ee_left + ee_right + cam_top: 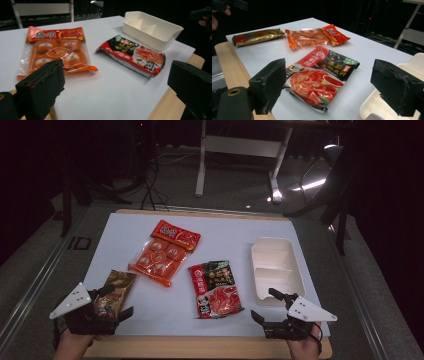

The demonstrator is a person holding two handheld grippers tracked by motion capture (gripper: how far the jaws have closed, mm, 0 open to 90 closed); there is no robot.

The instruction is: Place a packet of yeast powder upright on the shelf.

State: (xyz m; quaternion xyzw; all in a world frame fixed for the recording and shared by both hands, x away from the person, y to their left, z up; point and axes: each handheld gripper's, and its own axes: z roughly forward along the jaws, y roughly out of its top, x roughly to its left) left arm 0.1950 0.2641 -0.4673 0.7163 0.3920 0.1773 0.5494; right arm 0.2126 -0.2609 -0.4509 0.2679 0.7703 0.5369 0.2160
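Observation:
Three food packets lie on a white sheet [130, 237]. An orange packet with a red header [162, 252] [56, 50] [314, 37] is at the middle left. A red and black packet [216, 288] [135, 53] [319, 75] lies at the centre front. A gold-brown packet [114, 292] [257, 37] sits at the front left. My left gripper [117, 301] [116, 75] is open right over the gold packet's near end. My right gripper [264, 303] [329, 72] is open beside the near end of a white two-compartment tray [276, 267] [155, 30] [374, 105], holding nothing.
The sheet covers a wooden table whose bare front edge [200, 347] runs under both hands. Beyond the table stand a white desk frame [240, 150] and dark stands on a grey floor.

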